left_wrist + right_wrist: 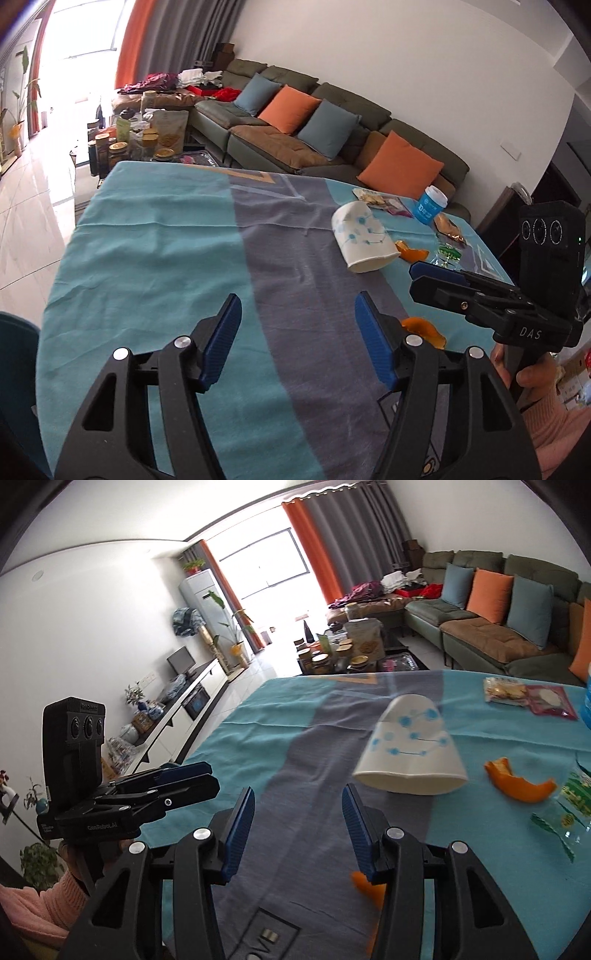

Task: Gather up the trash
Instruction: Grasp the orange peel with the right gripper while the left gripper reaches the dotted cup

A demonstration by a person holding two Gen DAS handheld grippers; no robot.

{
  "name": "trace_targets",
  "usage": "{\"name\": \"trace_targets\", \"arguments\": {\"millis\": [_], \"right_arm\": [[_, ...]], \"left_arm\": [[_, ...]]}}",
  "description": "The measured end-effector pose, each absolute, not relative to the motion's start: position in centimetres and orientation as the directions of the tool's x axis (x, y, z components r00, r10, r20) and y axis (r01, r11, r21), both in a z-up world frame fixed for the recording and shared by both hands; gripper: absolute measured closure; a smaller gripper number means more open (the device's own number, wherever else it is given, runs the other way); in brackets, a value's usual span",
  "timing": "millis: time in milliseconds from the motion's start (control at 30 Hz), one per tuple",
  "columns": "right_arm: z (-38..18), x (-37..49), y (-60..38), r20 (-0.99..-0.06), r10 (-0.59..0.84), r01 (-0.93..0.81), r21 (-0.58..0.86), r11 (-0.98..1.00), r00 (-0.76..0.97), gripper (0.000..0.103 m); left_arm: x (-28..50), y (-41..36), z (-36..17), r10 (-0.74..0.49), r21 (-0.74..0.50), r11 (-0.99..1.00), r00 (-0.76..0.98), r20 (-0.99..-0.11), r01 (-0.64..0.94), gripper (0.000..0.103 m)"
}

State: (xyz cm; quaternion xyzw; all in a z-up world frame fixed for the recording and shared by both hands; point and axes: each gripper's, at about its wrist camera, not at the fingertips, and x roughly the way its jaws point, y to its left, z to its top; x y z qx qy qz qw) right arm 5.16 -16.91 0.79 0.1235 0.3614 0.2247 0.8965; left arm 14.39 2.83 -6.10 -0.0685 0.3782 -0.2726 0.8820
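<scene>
A white paper cup with blue dots [364,236] [412,755] lies on its side on the teal and grey tablecloth [155,236] [258,738]. Orange peel pieces lie near it [412,254] [517,784], and another by my fingers [424,330] [365,886]. A clear green-printed wrapper [448,254] [569,812], a snack packet [380,201] [506,690] and a blue cup [430,205] lie further off. My left gripper [297,332] is open and empty above the cloth. My right gripper [297,821] is open and empty, just short of the paper cup; it shows in the left wrist view [436,275].
A green sofa with orange and blue cushions [314,122] [491,609] stands beyond the table. A low table crowded with jars and bags [147,140] [343,646] stands behind the far edge. A TV cabinet [177,709] runs along the left wall.
</scene>
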Motion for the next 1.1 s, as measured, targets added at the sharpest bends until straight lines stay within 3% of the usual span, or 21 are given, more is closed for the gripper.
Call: {"name": "trace_targets", "arguments": {"millis": [400,733,933,1033,1100], "right_arm": [[-1.2,5.5,-25.4,-0.624,0.335,-0.136,0.346,0.928,0.706,0.055],[-2.0,6.9,-28.8,-0.654,0.253,-0.071,0.292,0.954,0.712,0.054],[-2.7,8.0,-29.6,-0.687,0.217,-0.037,0.267,0.963,0.694,0.054],[-2.7,8.2,-29.7,-0.69,0.214,-0.04,0.259,0.965,0.691,0.054],[-2.6,8.3,-29.5,-0.695,0.211,-0.044,0.25,0.967,0.688,0.054]], "left_arm": [[19.5,-6.7,-8.5,-0.544,-0.325,0.819,0.462,-0.7,0.472,0.041],[22.9,-9.6,-9.7,-0.557,-0.371,0.809,0.397,-0.729,0.456,0.041],[23.9,-10.5,-10.5,-0.569,-0.398,0.798,0.351,-0.744,0.452,0.051],[24.0,-10.7,-10.8,-0.581,-0.41,0.789,0.338,-0.74,0.457,0.062],[24.0,-10.9,-10.9,-0.579,-0.406,0.79,0.342,-0.74,0.459,0.062]]}}
